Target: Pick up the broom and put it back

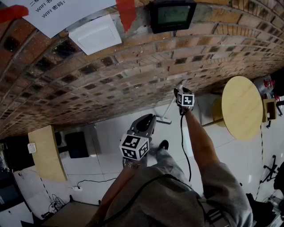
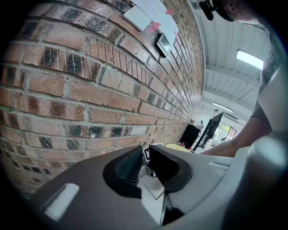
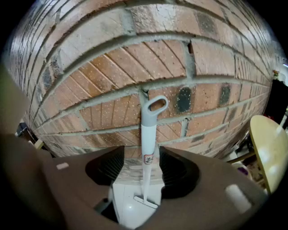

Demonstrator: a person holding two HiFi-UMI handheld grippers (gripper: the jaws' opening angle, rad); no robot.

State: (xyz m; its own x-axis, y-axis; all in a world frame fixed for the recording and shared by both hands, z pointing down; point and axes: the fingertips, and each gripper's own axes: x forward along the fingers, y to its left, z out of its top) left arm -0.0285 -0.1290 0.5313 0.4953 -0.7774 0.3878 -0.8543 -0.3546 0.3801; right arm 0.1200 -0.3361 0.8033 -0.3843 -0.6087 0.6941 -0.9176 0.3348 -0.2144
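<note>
- Right gripper (image 3: 142, 157): jaws stand wide apart on both sides of the broom (image 3: 148, 128) handle, not pressing it.
- Broom stands upright against the brick wall (image 3: 112, 67).
- Left gripper (image 2: 145, 158): jaws almost together, empty.

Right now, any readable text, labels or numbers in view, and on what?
"WIFI" and below it "WIFI 密码:" on the white sheet on the brick wall; its other print is cut off or too small.
label on the broom: one character, too small to read.
wall display: blurred, unreadable.
</note>
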